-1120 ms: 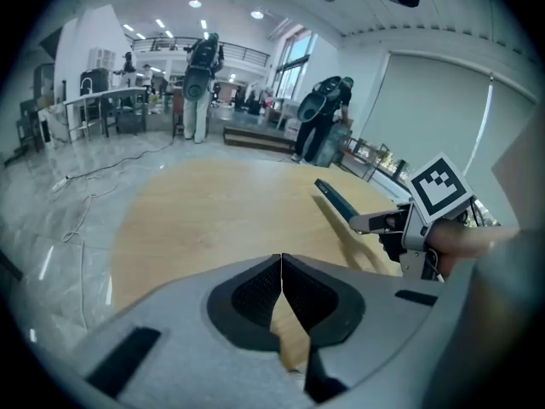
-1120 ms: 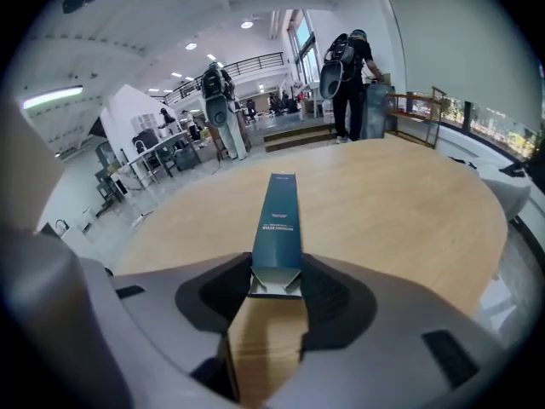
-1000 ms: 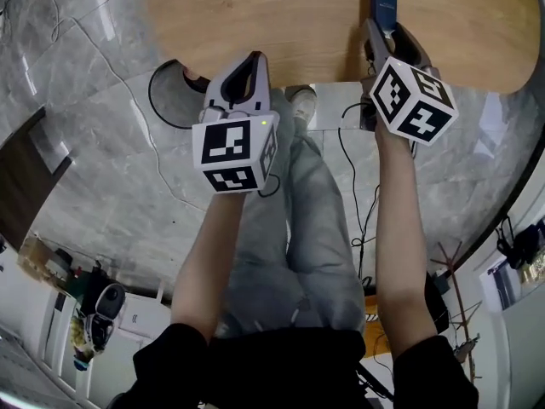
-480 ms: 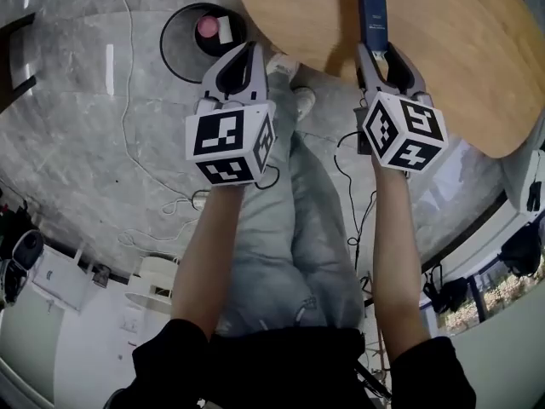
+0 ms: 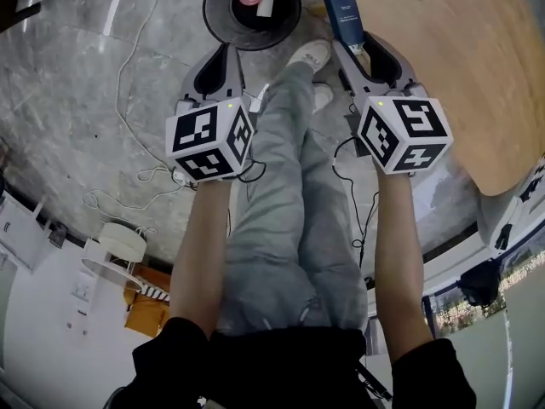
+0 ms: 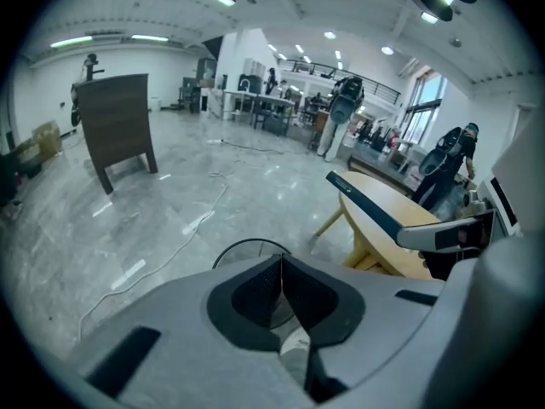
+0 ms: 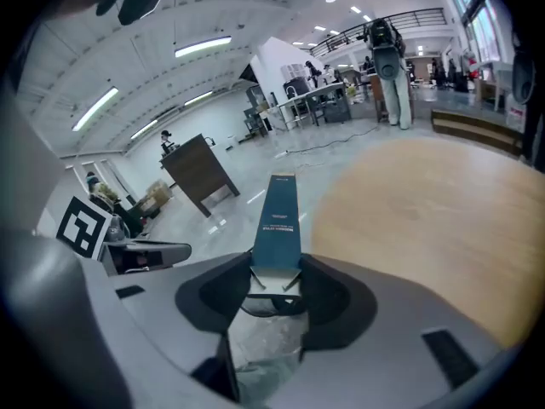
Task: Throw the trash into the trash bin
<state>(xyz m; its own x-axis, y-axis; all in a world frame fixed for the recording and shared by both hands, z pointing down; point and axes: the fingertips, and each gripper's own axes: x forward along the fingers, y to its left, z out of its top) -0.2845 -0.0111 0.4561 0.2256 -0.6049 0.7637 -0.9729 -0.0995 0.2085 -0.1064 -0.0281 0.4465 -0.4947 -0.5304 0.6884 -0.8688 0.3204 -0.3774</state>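
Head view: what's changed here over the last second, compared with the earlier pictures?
The person has turned toward the trash bin: in the picture it slid from the table's edge at upper left to top middle, fully visible, while the table drifted right. Nothing was taken or let go. The right gripper still clamps the blue box; the left gripper stays shut and empty.

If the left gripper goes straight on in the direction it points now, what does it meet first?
Probably the black trash bin on the floor: the left gripper aims at its near rim, and nothing shows between. Depth is unclear, so it might hit the floor just short.
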